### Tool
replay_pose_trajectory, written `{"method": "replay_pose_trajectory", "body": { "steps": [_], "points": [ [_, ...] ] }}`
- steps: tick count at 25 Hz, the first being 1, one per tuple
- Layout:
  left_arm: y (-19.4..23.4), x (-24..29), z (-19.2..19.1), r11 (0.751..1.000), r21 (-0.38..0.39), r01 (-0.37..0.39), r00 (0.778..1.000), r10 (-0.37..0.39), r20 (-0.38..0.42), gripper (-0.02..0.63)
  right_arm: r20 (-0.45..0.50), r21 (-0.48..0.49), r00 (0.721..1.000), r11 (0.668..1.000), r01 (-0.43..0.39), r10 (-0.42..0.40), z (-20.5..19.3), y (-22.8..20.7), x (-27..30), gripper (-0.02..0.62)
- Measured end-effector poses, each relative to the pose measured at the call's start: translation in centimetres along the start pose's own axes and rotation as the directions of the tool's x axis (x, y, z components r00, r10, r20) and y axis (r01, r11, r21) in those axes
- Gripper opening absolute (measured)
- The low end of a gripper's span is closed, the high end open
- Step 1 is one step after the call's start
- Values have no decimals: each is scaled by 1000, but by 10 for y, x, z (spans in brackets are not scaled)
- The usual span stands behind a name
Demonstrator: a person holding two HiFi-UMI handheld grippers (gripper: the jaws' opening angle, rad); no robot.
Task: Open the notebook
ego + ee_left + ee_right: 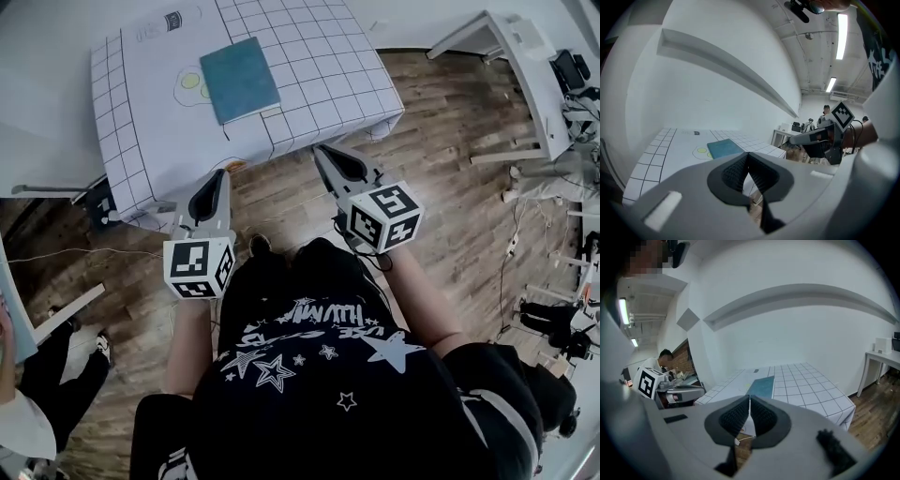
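Note:
A closed teal notebook [239, 78] lies flat on a table covered with a white gridded cloth [319, 75], over a drawn outline with yellow circles. Both grippers hover over the wooden floor, short of the table's near edge and apart from the notebook. My left gripper [222, 175] is shut with nothing between its pads. My right gripper [322, 151] is also shut and empty. In the left gripper view the jaws [748, 155] meet below the notebook [724, 148]. From the right gripper view the notebook [762, 386] shows just beyond the closed jaws [749, 399].
A white desk [511, 66] stands at the right, with tripods, cables and equipment [562, 328] beside it. Another person [37, 375] stands at the lower left. The cloth's front corner [141, 211] hangs down near my left gripper.

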State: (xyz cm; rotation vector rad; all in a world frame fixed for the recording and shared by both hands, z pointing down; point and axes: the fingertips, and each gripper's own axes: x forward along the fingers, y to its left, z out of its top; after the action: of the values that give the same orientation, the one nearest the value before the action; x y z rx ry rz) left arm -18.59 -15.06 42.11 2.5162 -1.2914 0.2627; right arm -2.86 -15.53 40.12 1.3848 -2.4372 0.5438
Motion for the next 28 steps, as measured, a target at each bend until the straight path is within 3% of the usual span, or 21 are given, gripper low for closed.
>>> {"method": "replay_pose_trajectory", "body": {
  "steps": [6,18,25,28],
  "points": [
    [-3,17,-9,1000,4,14,999,-13,-34,11,-12,38,1000,999,23,-22,-5,-19,8,18],
    [-14,73,9,992,111,-62,996,68,-53,43,25,22,995,995,-93,93,26,-76,49,18],
    [-29,131,13,970,226,-95,987,122,-109,109,40,14,988,989,-150,150,50,-130,73,18],
    [-32,154,9,943,309,-122,975,173,-142,144,33,18,985,985,-171,170,53,-151,78,18]
  ]
}}
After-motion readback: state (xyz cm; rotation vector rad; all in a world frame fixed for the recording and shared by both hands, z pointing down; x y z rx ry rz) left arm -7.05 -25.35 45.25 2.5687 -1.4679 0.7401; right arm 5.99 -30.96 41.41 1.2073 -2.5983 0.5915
